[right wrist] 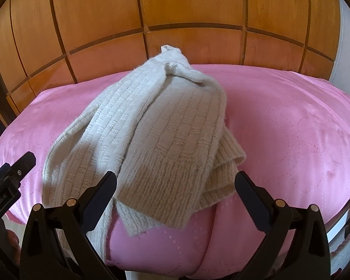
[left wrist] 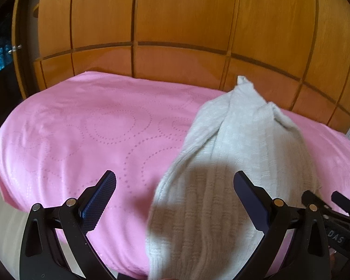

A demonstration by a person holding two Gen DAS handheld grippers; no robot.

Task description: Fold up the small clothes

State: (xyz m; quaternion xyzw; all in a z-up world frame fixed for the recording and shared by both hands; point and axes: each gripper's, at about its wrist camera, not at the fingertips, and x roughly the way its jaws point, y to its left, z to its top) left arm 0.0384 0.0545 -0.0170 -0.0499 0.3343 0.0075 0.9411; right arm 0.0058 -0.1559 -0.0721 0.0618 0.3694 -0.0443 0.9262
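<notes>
A cream knitted sweater (right wrist: 165, 126) lies in a loose heap on the pink bedspread (right wrist: 291, 126), its sleeves bunched on top. It also shows in the left wrist view (left wrist: 233, 154), running from the bed's near edge toward the back right. My left gripper (left wrist: 175, 182) is open and empty, above the sweater's near left edge. My right gripper (right wrist: 176, 182) is open and empty, its fingers either side of the sweater's ribbed hem. Each gripper shows at the edge of the other's view: the right one (left wrist: 333, 212) and the left one (right wrist: 14, 175).
The pink bedspread (left wrist: 81, 135) covers a bed. A wooden panelled wardrobe (left wrist: 175, 23) stands close behind the bed. A dark doorway (left wrist: 2, 46) is at the far left. A white wall (right wrist: 345, 46) is at the right.
</notes>
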